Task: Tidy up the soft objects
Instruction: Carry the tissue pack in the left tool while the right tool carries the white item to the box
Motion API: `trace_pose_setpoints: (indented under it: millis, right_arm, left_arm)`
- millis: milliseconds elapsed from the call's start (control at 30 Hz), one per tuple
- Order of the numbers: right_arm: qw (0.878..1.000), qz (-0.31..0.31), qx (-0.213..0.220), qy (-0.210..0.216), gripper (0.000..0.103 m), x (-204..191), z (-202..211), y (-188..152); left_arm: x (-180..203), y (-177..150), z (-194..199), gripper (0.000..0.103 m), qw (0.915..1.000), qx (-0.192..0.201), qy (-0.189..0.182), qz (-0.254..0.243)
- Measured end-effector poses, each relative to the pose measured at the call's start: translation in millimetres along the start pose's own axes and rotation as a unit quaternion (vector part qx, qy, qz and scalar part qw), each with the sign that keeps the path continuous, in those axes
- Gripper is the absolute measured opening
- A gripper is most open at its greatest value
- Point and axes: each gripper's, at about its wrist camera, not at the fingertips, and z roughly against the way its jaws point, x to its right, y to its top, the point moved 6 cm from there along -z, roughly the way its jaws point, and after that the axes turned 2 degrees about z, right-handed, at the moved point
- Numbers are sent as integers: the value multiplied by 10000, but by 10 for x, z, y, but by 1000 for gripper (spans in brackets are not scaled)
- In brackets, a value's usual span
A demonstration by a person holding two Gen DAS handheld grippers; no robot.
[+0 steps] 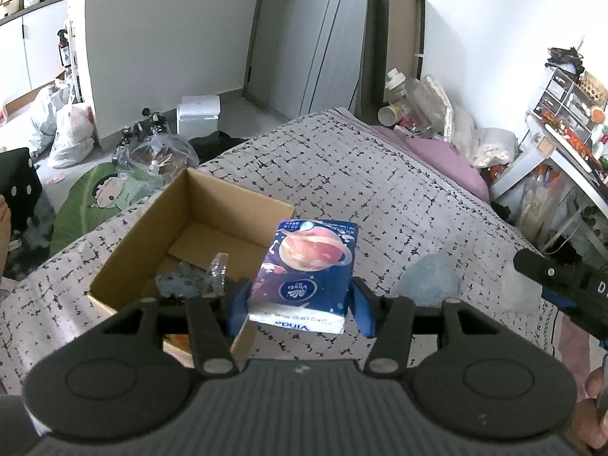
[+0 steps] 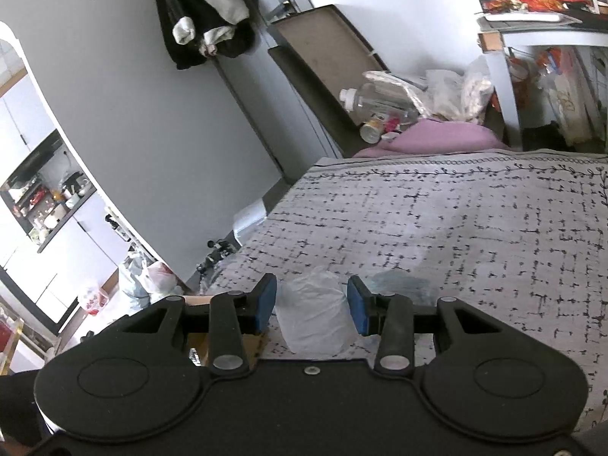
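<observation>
My left gripper [image 1: 300, 304] is shut on a blue tissue pack [image 1: 307, 266] printed with an orange planet, its blue pads pressing both long sides. The pack hangs above the bed, just right of an open cardboard box [image 1: 133, 250]. Inside the box lie a grey soft item [image 1: 178, 285] and a piece of clear plastic [image 1: 218, 271]. My right gripper [image 2: 311, 300] is shut on a pale translucent plastic packet [image 2: 313, 315], lifted off the bedspread. A blue-grey fluffy item [image 1: 429, 281] lies on the bed between the two grippers, and it shows again as a fluffy item [image 2: 402, 285] in the right wrist view.
The grey patterned bedspread [image 2: 456, 220] stretches ahead. A purple pillow [image 1: 444, 155], bottles and bags crowd the far end by the headboard. A white desk [image 1: 562, 159] stands at the right. Bags, a green mat [image 1: 95, 197] and a white box [image 1: 197, 114] sit on the floor at left.
</observation>
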Motion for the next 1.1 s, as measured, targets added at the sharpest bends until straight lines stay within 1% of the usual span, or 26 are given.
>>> trace_pose_setpoints:
  millis: [133, 300, 400, 533, 767, 933, 1100]
  right_arm:
    - [10000, 66, 20, 34, 40, -119, 4, 18]
    - [9998, 127, 38, 138, 40, -287, 10, 32]
    - [9998, 180, 13, 122, 40, -387, -23, 32]
    - [9993, 336, -123, 66, 40, -524, -104, 1]
    - [9982, 455, -298, 257, 40, -808, -292, -88]
    - [9969, 468, -485, 405, 40, -1012, -481, -169]
    - [9950, 500, -669, 551, 40, -1223, -651, -248]
  left_arm:
    - [-67, -3, 37, 54, 10000, 1, 16, -6]
    - [-219, 16, 68, 54, 9999, 60, 15, 153]
    - [-321, 39, 88, 54, 9997, 99, 32, 227]
    - [-479, 70, 96, 54, 9993, 124, 56, 360]
    - [-800, 137, 74, 54, 9979, 119, 170, 617]
    - [-1005, 133, -11, 54, 9961, 40, 130, 868]
    - [-1123, 150, -106, 54, 9951, -48, 120, 982]
